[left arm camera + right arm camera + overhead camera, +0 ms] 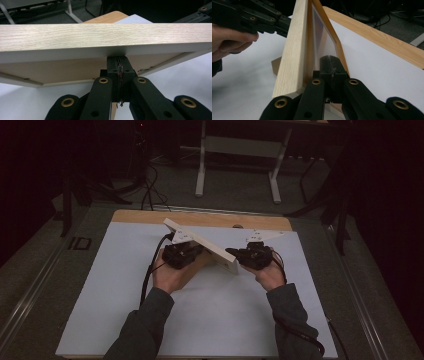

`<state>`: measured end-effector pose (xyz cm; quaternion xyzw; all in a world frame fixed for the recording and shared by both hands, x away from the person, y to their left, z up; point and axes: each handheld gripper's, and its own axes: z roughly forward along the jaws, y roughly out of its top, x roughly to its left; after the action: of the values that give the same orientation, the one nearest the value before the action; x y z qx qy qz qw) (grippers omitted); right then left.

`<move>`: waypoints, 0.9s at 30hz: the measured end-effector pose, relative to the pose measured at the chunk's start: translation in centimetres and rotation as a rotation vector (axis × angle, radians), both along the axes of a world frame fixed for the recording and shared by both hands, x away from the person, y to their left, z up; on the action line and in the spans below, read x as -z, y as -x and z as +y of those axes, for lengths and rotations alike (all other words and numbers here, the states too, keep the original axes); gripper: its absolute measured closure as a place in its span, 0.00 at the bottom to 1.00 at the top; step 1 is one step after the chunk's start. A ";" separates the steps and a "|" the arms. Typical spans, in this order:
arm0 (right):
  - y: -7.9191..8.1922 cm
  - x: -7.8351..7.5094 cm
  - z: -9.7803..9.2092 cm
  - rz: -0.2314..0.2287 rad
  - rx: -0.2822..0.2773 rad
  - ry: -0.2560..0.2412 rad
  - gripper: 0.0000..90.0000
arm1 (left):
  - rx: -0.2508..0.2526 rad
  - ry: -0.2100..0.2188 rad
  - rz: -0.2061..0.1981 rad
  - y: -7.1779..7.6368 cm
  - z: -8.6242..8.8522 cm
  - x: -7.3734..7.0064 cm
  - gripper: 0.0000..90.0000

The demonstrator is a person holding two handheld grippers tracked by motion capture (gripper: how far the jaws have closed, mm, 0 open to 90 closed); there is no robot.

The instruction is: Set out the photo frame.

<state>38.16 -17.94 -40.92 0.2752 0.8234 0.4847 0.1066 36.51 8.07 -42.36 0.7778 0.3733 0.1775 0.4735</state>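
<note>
Hand-held gripper [197, 251] over white table [215, 320]

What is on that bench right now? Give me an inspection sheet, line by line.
Surface: white sheet over a wooden table.
Job's things: wooden picture frame, held tilted above the sheet, one corner low.
Clutter: nothing seen.
Grippers: left gripper at the frame's long edge, right gripper at its end. Both have their jaws pressed together, and whether they pinch a thin lip cannot be told.
Cables: black cable trails from the left gripper, and another cable runs along the right sleeve.
Surroundings: dark room, white desk legs, floor cables.
</note>
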 end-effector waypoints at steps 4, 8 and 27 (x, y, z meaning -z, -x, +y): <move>0.2 0.0 0.1 -0.002 -0.008 0.001 1.00 | 0.000 0.000 -0.001 0.0 0.0 0.0 1.00; 0.4 -0.1 0.3 -0.005 -0.020 0.006 1.00 | -0.002 -0.003 -0.002 -0.1 0.0 -0.1 1.00; 0.9 -0.2 0.9 -0.017 -0.045 0.017 1.00 | -0.004 -0.009 0.000 -0.5 -0.2 -0.2 1.00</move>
<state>37.24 -17.09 -40.73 0.2517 0.8325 0.4822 0.1049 37.00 7.86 -42.13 0.7792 0.3741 0.1801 0.4696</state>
